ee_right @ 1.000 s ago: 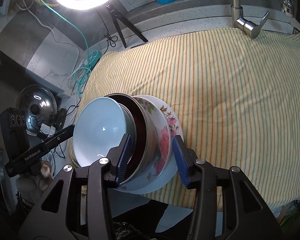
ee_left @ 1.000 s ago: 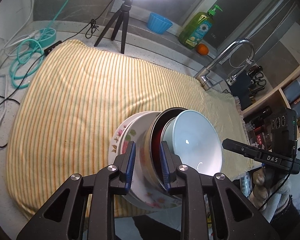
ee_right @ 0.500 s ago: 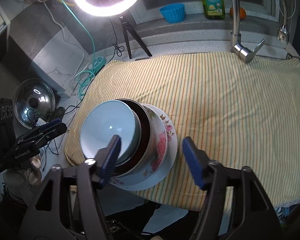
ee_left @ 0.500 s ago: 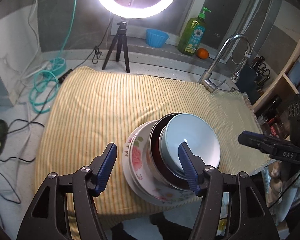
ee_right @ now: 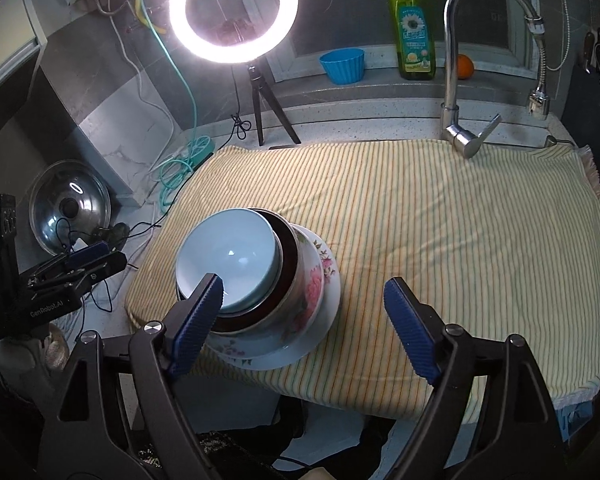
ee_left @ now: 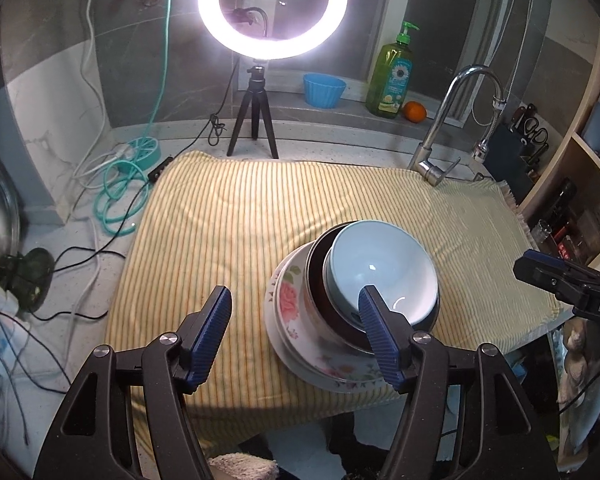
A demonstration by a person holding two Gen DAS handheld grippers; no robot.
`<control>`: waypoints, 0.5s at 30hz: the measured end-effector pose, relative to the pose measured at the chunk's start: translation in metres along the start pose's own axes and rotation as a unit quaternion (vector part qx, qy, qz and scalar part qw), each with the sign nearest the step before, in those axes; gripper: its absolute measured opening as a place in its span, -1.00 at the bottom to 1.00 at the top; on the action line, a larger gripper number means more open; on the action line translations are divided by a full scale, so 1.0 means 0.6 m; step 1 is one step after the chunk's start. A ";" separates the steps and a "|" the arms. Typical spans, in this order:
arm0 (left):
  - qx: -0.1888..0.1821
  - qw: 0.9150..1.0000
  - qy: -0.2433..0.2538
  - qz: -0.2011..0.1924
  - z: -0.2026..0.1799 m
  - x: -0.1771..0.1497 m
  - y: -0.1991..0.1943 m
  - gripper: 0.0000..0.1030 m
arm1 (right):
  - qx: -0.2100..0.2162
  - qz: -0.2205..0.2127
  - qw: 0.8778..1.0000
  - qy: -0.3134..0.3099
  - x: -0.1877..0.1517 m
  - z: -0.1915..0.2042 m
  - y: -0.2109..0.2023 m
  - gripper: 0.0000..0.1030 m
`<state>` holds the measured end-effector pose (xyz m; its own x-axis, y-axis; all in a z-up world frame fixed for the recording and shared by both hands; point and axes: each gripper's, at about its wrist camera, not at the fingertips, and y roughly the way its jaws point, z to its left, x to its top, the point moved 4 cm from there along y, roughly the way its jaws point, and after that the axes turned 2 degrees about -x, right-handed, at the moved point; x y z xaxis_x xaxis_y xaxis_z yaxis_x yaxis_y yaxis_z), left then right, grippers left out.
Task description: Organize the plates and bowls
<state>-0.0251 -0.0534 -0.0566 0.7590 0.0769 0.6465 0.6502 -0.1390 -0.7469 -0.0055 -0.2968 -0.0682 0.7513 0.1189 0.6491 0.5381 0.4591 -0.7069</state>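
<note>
the stack looks finished and set down, so the step in hand reads as a release and retreat. to do it well, keep both tongs wide and draw them up and back along their own lines, so no blue pad clips a rim and drags the pile toward the near edge of the cloth.

the left gripper [ee_left: 294,334] has just been opening; its jaws stand apart and empty, the right-hand pad in front of the bowls in the picture but seemingly clear of them. the right gripper [ee_right: 304,326] has just been opening too and is spread wider, one pad over the rim of the top bowl in the picture, the other over bare cloth, nothing clamped.

the pile sits on the yellow striped cloth [ee_left: 236,216] near its front edge, well apart from the chrome tap [ee_left: 456,120] at the far side. at the bottom lies a white plate with pink flower print [ee_left: 320,364], in it a white flowered bowl [ee_right: 314,276], then a dark brown bowl with a metal-looking rim [ee_right: 286,248], and on top a pale blue bowl [ee_left: 374,266]. the upper bowls sit off-centre and tilted, so the nest is not square; a knock could shift it.
</note>
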 end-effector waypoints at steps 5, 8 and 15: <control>0.002 1.000 -0.004 -0.002 -0.004 0.001 -0.005 0.27 | -0.004 -0.006 1.000 0.019 -0.006 -0.011 -0.006 0.78; 0.005 1.000 0.002 -0.009 -0.008 0.002 -0.011 0.27 | -0.004 -0.015 0.999 0.031 -0.005 -0.016 -0.011 0.81; 0.003 1.000 0.000 -0.015 -0.012 0.006 -0.017 0.27 | -0.008 -0.023 0.999 0.023 -0.002 -0.009 -0.018 0.81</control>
<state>-0.0296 -0.0588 -0.0456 0.7385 0.0815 0.6693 0.6736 -0.1302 -0.7275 -0.0103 -0.3067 -0.0627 0.7417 0.0570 0.6683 0.5791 0.4485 -0.6808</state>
